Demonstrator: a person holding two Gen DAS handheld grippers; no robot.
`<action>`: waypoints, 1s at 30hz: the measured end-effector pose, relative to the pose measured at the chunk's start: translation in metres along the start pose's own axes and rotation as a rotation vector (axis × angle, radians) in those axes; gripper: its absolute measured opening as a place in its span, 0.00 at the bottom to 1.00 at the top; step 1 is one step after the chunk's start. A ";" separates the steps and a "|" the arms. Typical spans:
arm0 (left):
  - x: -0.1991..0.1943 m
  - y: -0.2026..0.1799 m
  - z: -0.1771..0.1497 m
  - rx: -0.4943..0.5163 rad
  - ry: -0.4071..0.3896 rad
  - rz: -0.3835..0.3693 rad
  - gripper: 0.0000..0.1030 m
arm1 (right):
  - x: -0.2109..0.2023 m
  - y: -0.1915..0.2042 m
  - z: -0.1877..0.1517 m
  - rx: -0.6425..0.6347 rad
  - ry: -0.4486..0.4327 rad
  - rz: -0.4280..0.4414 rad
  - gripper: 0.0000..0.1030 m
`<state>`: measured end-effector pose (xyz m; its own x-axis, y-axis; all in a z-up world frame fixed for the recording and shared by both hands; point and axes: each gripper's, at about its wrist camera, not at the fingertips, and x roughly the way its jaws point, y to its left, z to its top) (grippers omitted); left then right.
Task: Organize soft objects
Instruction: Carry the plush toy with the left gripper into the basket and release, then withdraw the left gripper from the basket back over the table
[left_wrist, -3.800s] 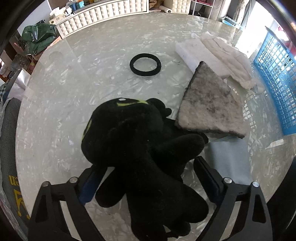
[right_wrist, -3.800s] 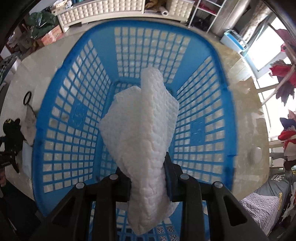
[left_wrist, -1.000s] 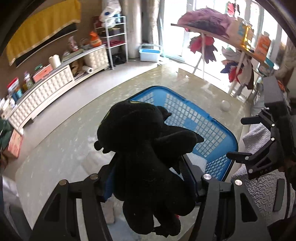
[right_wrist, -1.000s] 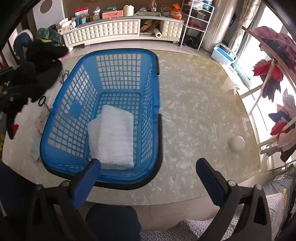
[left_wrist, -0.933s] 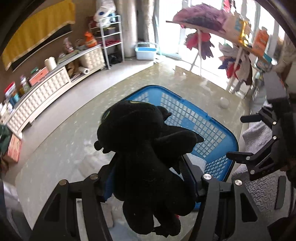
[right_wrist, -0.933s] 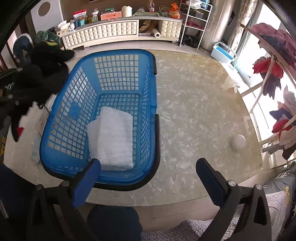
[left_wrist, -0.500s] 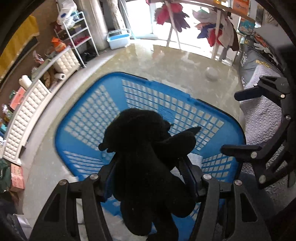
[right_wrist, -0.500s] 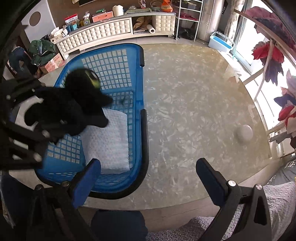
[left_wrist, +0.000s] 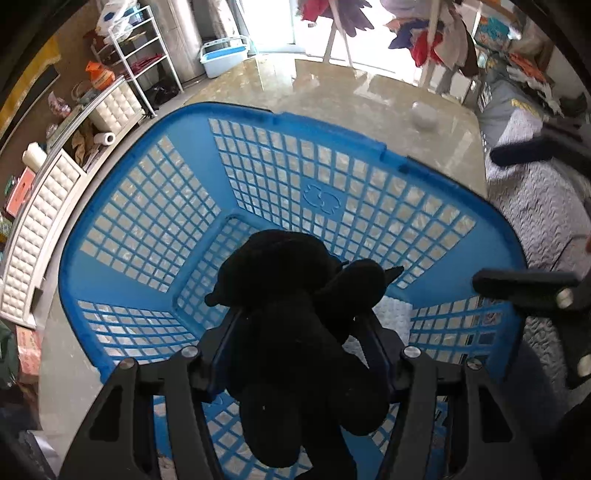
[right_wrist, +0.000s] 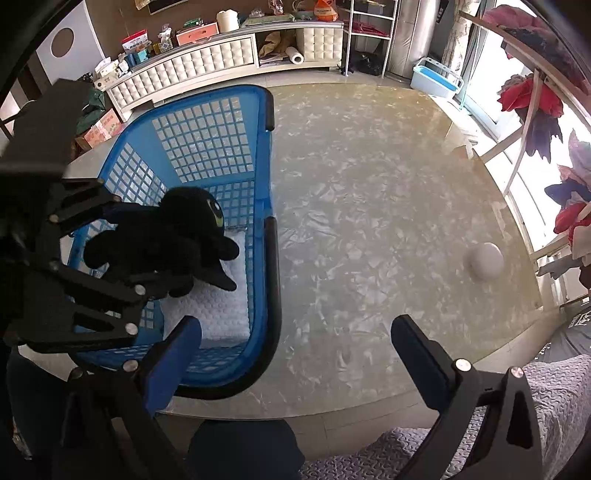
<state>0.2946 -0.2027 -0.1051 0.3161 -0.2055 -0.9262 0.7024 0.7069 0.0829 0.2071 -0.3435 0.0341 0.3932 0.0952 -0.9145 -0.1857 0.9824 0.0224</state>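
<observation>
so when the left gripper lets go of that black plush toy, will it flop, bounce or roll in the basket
Probably flop: the black plush toy bulges around the left gripper, and its limbs dangle loosely. It likely lands softly on the white towel in the blue basket with little bounce. Rolling seems unlikely, given its lumpy, limbed shape.

Glossy marbled table (right_wrist: 369, 221), white tufted sideboard (right_wrist: 207, 61) along the brown wall at upper left (cluttered on top), bright window (right_wrist: 491, 74) at upper right, clothes rack (right_wrist: 535, 103) beside it.
</observation>
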 end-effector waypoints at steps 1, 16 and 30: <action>0.000 -0.002 0.000 0.005 -0.002 0.008 0.58 | -0.001 0.000 -0.001 0.000 -0.002 -0.006 1.00; -0.061 0.006 -0.005 -0.053 -0.168 0.022 0.81 | -0.027 0.014 -0.010 0.017 -0.055 -0.052 1.00; -0.154 0.031 -0.085 -0.297 -0.258 0.088 0.81 | -0.070 0.074 -0.017 -0.035 -0.176 0.006 1.00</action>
<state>0.2137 -0.0917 0.0093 0.5429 -0.2719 -0.7946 0.4627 0.8864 0.0128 0.1501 -0.2804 0.0932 0.5428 0.1312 -0.8295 -0.2185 0.9758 0.0113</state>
